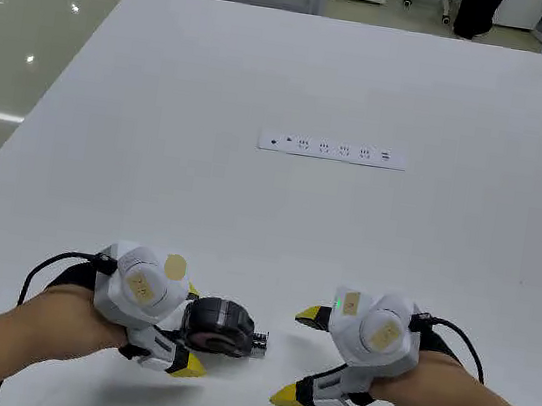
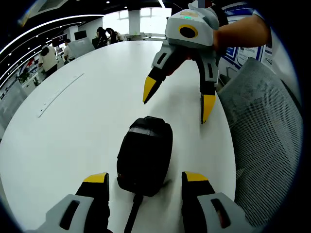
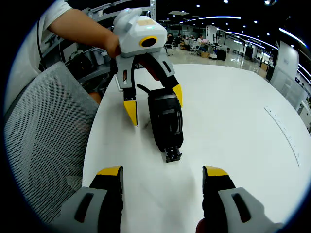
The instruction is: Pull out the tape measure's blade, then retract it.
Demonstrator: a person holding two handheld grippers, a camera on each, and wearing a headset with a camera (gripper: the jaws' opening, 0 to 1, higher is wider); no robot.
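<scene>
Fingers [image 2: 97, 178] on left gripper [image 1: 190, 331] are spread, straddling the back half of the tape [image 2: 146, 154]. Left gripper view shows a gap on each side of the case, so it's bracketed, not clamped. From the right gripper view the far finger looks close to the case wall; can't tell if it touches. Case lies flat on the desk [image 1: 347, 234], between those fingers, nose sticking out past the tips.

Right gripper [image 3: 163, 171] is also wide open, holding nothing, facing the left one head-on. Hook [image 3: 172, 154] sits just ahead of the right fingertips, roughly on their centreline, apart from both.

Layout makes sense: left is set to anchor the body, right is lined up to pinch the hook and draw the blade straight out along the desk. Blade looks fully in, so the pull hasn't started, I'd say.

Left should close on the case first; otherwise it'll just slide when the hook is pulled.
</scene>
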